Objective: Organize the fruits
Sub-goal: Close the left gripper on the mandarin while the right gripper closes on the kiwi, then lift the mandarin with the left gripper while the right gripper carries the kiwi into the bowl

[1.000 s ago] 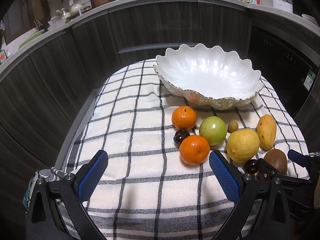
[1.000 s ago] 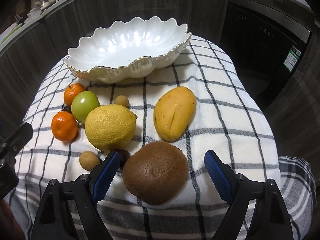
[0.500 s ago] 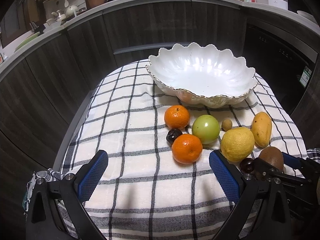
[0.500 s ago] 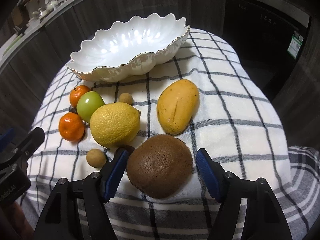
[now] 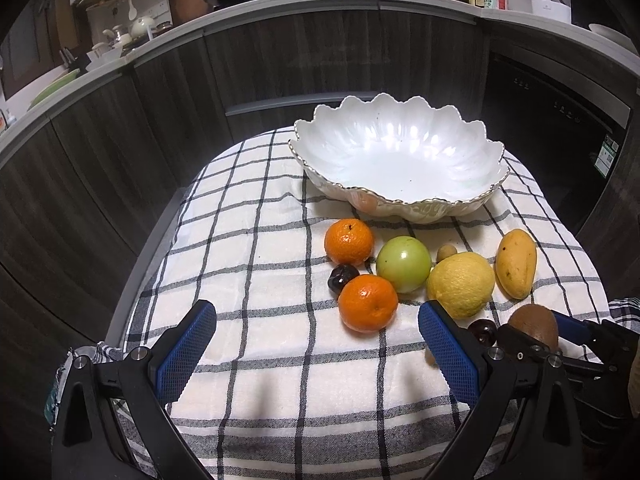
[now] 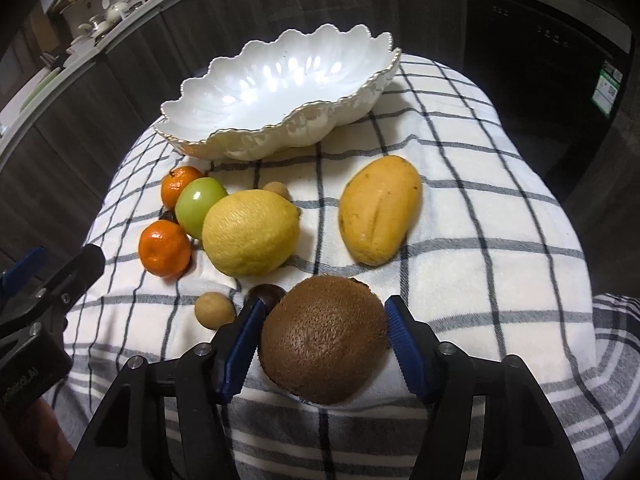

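A white scalloped bowl (image 5: pixel 400 168) stands empty at the far side of the checked cloth; it also shows in the right wrist view (image 6: pixel 280 92). In front lie two oranges (image 5: pixel 368 303), a green apple (image 5: pixel 404 264), a lemon (image 6: pixel 251 238), a mango (image 6: pixel 380 209), dark plums and small longans (image 6: pixel 215 310). My right gripper (image 6: pixel 324 338) has its blue pads against both sides of a brown kiwi (image 6: pixel 325 344) on the cloth. My left gripper (image 5: pixel 316 348) is open and empty, just short of the near orange.
The cloth covers a small table (image 5: pixel 132 256) with dark cabinets behind and to the left. A dark appliance front (image 5: pixel 560 128) stands at the right. Worktop clutter sits far behind.
My right gripper has moved forward and closed from wide open onto the kiwi. My left gripper has drifted back and left a little and stays open.
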Demonstrator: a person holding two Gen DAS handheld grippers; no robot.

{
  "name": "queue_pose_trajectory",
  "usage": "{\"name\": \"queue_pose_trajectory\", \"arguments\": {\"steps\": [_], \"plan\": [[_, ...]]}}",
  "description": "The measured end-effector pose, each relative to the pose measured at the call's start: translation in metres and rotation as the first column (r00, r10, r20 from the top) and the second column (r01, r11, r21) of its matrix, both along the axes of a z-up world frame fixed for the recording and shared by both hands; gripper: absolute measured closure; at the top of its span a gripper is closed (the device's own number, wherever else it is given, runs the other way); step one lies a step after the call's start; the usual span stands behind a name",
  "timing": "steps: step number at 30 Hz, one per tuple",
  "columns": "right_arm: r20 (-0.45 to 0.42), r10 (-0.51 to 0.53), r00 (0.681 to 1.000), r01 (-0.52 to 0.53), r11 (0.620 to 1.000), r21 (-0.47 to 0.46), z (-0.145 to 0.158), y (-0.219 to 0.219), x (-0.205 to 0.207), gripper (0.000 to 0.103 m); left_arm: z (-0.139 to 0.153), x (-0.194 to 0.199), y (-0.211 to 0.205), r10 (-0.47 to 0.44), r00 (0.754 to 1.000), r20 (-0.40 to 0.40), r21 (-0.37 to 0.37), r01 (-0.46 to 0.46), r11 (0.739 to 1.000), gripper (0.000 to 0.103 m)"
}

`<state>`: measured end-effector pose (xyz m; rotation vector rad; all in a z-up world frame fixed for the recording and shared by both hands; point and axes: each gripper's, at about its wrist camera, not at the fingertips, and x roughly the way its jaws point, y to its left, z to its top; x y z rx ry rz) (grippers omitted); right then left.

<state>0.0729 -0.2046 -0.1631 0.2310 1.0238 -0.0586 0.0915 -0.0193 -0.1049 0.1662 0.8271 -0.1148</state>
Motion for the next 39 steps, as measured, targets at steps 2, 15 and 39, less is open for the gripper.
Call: {"name": "queue_pose_trajectory", "arguments": {"steps": [2, 15, 39], "plan": [[0.010, -0.014, 1.000, 0.014, 1.000, -0.010, 0.005, -0.003, -0.002, 0.040, 0.002, -0.001, -0.002, -0.007, 1.000, 0.007, -0.002, 0.007, 1.000, 0.000], [0.120, -0.034, 0.992, 0.048, 0.993, -0.109, 0.043, -0.011, 0.005, 0.040, -0.002, 0.019, -0.017, -0.042, 0.999, 0.010, -0.031, 0.042, 0.999, 0.002], [0.074, -0.042, 0.996, 0.049, 0.993, -0.104, 0.023, -0.010, 0.026, 0.040, -0.062, 0.046, -0.032, -0.051, 0.981, -0.185, -0.041, 0.044, 0.998, 0.056]]}}
